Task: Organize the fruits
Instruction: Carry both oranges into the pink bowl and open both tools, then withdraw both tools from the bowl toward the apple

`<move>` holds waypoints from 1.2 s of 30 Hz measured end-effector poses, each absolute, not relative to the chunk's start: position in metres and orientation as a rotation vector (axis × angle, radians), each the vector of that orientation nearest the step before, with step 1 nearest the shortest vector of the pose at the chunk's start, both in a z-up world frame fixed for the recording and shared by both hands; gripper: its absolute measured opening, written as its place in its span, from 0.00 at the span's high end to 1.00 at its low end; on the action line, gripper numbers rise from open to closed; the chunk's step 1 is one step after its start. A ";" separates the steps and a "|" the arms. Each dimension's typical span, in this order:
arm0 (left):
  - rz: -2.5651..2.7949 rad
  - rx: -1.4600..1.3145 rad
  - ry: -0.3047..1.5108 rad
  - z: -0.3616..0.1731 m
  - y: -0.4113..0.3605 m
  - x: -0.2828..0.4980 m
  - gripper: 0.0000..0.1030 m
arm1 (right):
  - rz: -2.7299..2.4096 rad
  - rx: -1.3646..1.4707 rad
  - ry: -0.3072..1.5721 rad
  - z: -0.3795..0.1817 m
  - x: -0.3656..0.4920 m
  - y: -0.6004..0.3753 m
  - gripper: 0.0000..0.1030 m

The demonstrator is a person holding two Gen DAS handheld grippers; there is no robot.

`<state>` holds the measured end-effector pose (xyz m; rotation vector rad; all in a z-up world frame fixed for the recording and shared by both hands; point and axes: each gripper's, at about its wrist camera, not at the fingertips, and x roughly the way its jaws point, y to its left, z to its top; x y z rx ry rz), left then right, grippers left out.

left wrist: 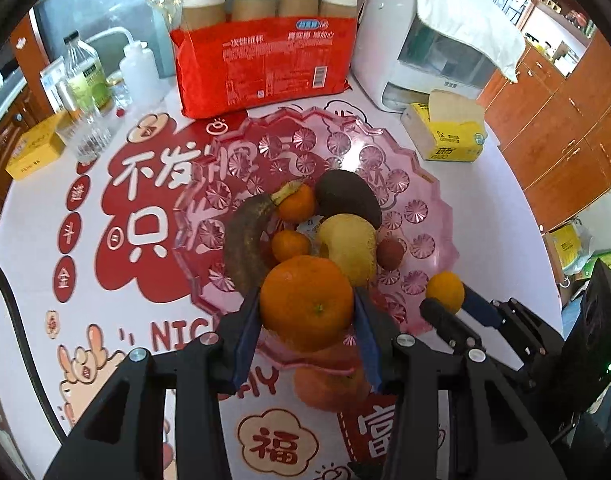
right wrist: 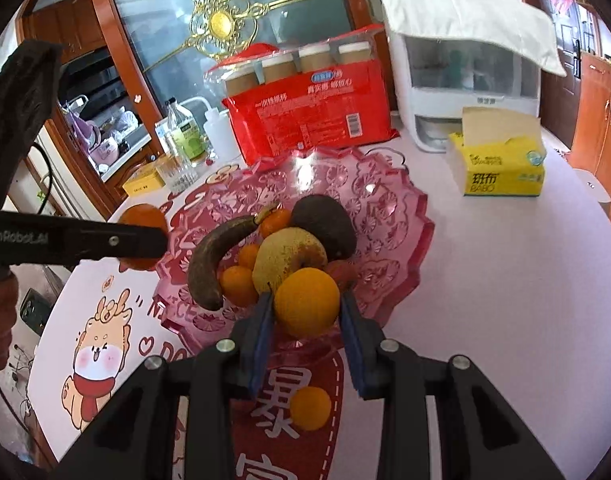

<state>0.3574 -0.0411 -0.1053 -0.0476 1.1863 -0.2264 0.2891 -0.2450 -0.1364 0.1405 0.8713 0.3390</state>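
A pink glass fruit bowl (left wrist: 421, 208) (right wrist: 401, 220) holds a dark overripe banana (left wrist: 245, 240) (right wrist: 209, 264), an avocado (left wrist: 345, 196) (right wrist: 325, 224), a yellow pear (left wrist: 353, 244) (right wrist: 285, 256) and small tangerines (left wrist: 291, 244) (right wrist: 237, 284). My left gripper (left wrist: 305, 320) is shut on a large orange (left wrist: 305, 300) above the bowl's near rim; it also shows in the right wrist view (right wrist: 143, 236). My right gripper (right wrist: 307, 316) is shut on a yellow-orange citrus (right wrist: 307, 302) at the bowl's near rim, seen in the left wrist view (left wrist: 445, 292). Another small orange (right wrist: 310, 408) lies on the table below it.
A red pack of paper cups (left wrist: 265, 64) (right wrist: 309, 116) stands behind the bowl, a white appliance (left wrist: 425, 40) (right wrist: 465, 68) and a yellow tissue box (left wrist: 445, 132) (right wrist: 501, 168) at the right. Bottles and a glass (left wrist: 89, 136) stand at the left.
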 end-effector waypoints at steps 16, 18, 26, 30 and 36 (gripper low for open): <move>-0.210 -0.095 1.105 -0.076 -0.040 0.334 0.31 | 0.341 0.143 0.871 -0.123 0.283 -0.253 0.55; -0.203 -0.099 1.101 -0.070 -0.039 0.326 0.25 | 0.338 0.160 0.853 -0.116 0.278 -0.257 0.53; -0.168 -0.117 1.107 -0.056 -0.031 0.290 0.18 | 0.311 0.200 0.795 -0.093 0.256 -0.272 0.42; -0.157 -0.125 1.108 -0.054 -0.027 0.269 0.14 | 0.306 0.197 0.778 -0.087 0.241 -0.275 0.36; -0.155 -0.159 1.141 -0.063 -0.023 0.249 0.13 | 0.312 0.191 0.809 -0.093 0.222 -0.275 0.35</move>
